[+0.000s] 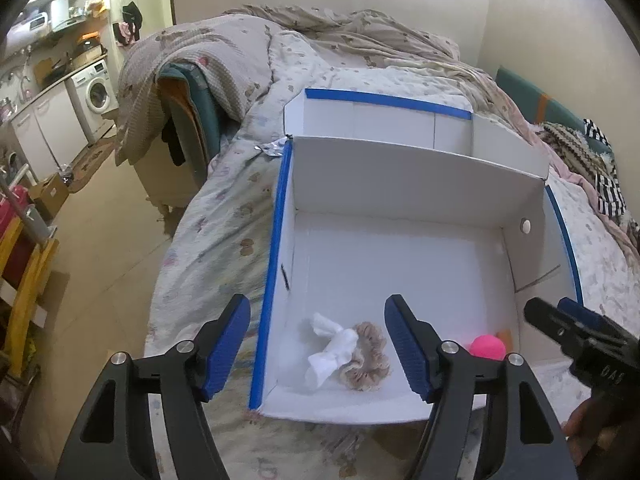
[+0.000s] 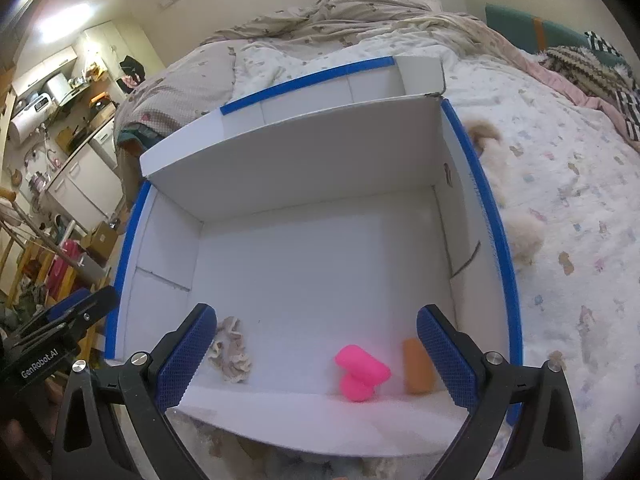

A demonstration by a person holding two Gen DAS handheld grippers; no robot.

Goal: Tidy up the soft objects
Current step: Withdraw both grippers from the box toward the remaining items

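Observation:
A white box with blue-taped rims point(image 1: 400, 184) point(image 2: 296, 152) lies open on the bed. Near its front wall lie a white cloth bow point(image 1: 332, 346), a beige scrunchie point(image 1: 366, 360) point(image 2: 232, 354), a pink foam piece point(image 1: 486, 347) point(image 2: 362, 372) and an orange foam piece point(image 2: 418, 366). My left gripper point(image 1: 318, 350) is open and empty above the front left of the box. My right gripper point(image 2: 316, 358) is open and empty above the front right; it also shows in the left wrist view point(image 1: 560, 320). A cream plush toy point(image 2: 508, 200) lies on the bed, right of the box.
The bed point(image 1: 208, 240) point(image 2: 580, 200) carries a crumpled quilt point(image 1: 320, 32) at the far end and striped clothes point(image 1: 604, 184) at the right. The floor point(image 1: 100, 240), a yellow chair point(image 1: 28, 280) and a kitchen counter with a washing machine point(image 1: 96, 88) are on the left.

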